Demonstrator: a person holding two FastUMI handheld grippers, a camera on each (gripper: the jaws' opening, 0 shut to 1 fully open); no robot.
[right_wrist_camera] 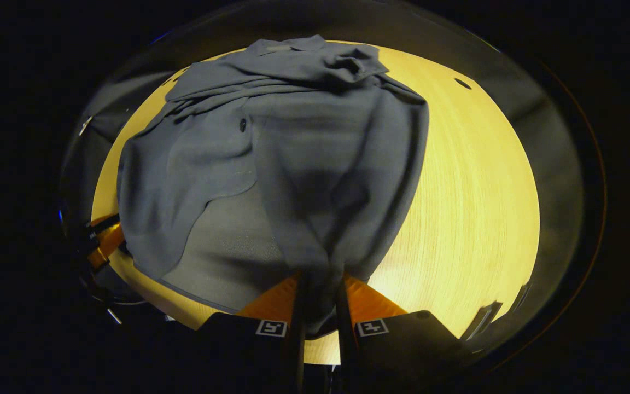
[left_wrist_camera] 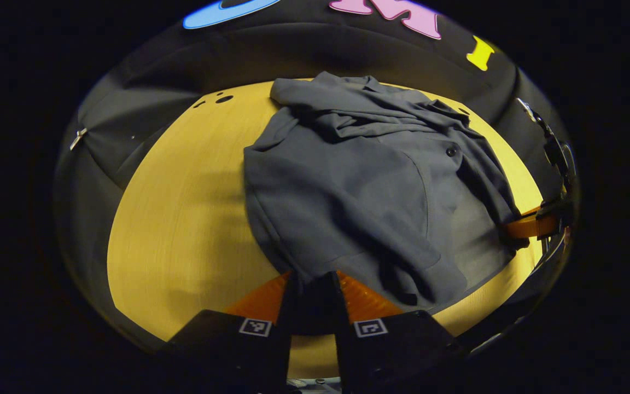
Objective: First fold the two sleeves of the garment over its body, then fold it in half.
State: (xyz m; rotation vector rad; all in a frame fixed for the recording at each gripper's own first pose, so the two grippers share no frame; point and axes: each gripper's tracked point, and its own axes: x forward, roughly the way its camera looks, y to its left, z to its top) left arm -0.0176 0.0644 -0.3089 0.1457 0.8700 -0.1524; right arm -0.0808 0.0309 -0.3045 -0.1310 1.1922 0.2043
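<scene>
A dark grey buttoned garment [left_wrist_camera: 359,186] lies bunched on a round yellow wooden table [left_wrist_camera: 184,219]. In the left gripper view, my left gripper [left_wrist_camera: 314,284] is shut on the garment's near hem, with cloth pinched between its fingers. The right gripper [left_wrist_camera: 534,224] shows at the far right edge, holding the hem's other corner. In the right gripper view, the garment [right_wrist_camera: 293,164] rises from the table as a lifted sheet, and my right gripper [right_wrist_camera: 319,290] is shut on its lower edge. The left gripper [right_wrist_camera: 101,241] appears at the far left under the cloth. The sleeves lie crumpled over the body near the collar.
Bare table surface [right_wrist_camera: 468,191] spreads to the right of the garment in the right gripper view and to its left in the left gripper view. Small dark holes [left_wrist_camera: 223,99] mark the table's far edge. Black cloth wall [left_wrist_camera: 145,115] surrounds the table.
</scene>
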